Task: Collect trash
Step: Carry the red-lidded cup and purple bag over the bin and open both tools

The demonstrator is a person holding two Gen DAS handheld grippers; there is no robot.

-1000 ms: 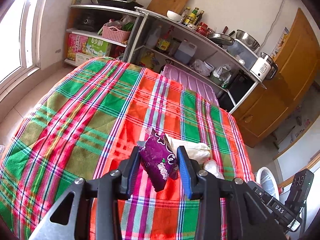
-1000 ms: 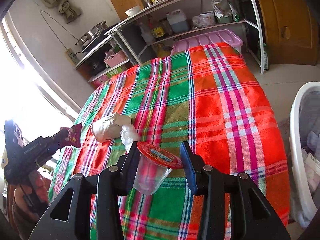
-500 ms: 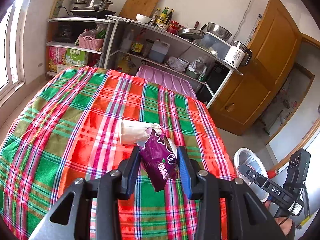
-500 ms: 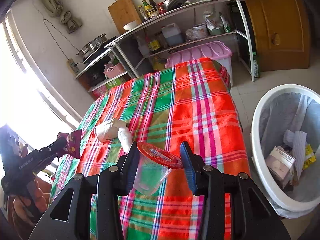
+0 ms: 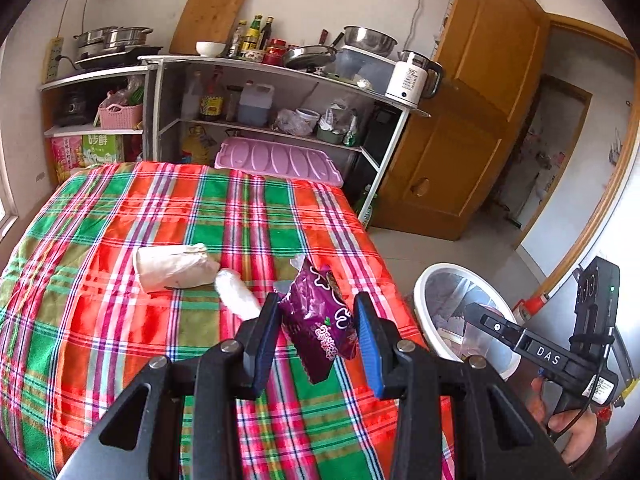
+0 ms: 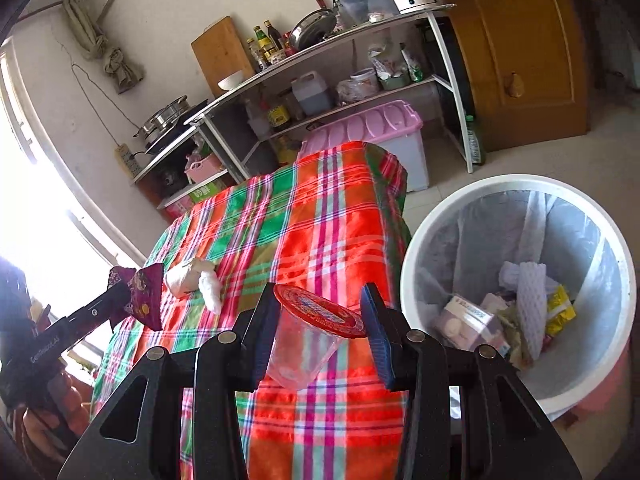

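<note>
The left gripper (image 5: 316,334) is clamped on a purple snack wrapper (image 5: 320,324), which hangs crumpled between its blue pads above the plaid tablecloth (image 5: 120,320). Just ahead of its left finger lies a clear plastic scrap (image 5: 236,296), and beyond that, further left, a pale crumpled wrapper (image 5: 172,266), both resting on the cloth. Off to its right, past the table edge, stands the white trash bin (image 5: 424,288), with the other tool reaching over it.

The right gripper (image 6: 320,328) pinches a clear plastic cup (image 6: 300,356) at its red foil lid (image 6: 320,310), the cup tilted with its base toward the camera. It sits over the table's near edge, and the trash bin (image 6: 416,248) is just to its right, lined with a pale bag and holding a small carton, white foam netting and what looks like a yellow packet, though the heap is hard to sort out. Far to its left, the left gripper (image 6: 136,294) shows with the purple wrapper (image 6: 146,296).
</note>
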